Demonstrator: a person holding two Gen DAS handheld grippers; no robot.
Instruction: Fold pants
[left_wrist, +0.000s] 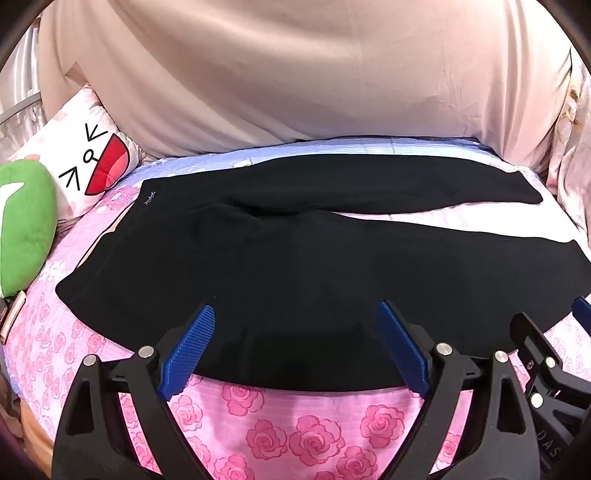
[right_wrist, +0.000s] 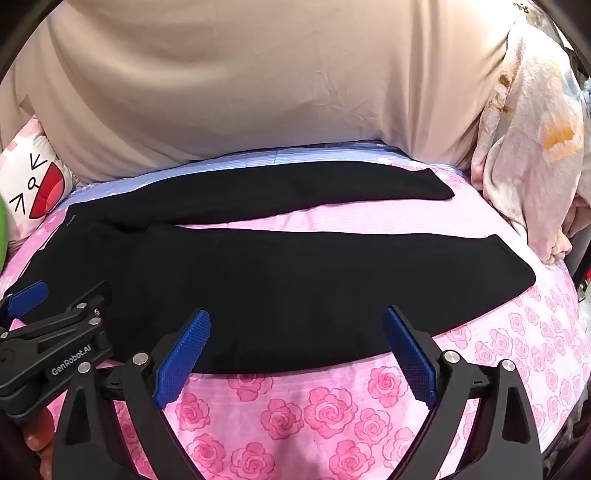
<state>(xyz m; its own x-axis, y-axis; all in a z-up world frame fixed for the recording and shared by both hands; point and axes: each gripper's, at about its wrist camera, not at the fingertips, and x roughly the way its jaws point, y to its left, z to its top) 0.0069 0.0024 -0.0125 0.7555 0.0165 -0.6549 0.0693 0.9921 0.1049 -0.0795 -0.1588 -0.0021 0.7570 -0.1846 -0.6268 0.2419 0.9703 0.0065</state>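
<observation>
Left wrist view shows the black pants (left_wrist: 295, 266) spread flat across the middle of the frame on a rose-print bedsheet (left_wrist: 314, 435), waistband toward the left and the two legs running to the right, splayed so that a wedge of sheet shows between them. The left gripper (left_wrist: 295, 350) sits at the lower centre with its blue pads wide apart and nothing between them, its tips over the near edge of the pants. In the right wrist view the right gripper (right_wrist: 297, 350) is likewise spread and empty, over the near leg's lower edge, with the hems in the right half of the frame. No fold appears to have been made yet. The likely first risk is a shallow pinch: the fabric lies flat against a soft sheet, so a gripper closing on the edge could catch the bedsheet along with it, or only the top layer of the leg, and the lift would drag or separate the layers. Because the legs lie apart, carrying the near one over the far one unevenly could leave the hems and seams misaligned. The two grippers are close together, so they could collide or leave the long leg sagging unsupported. A cartoon-face pillow (left_wrist: 92, 162) and green plush (left_wrist: 26, 225) crowd the waistband end at the left.
</observation>
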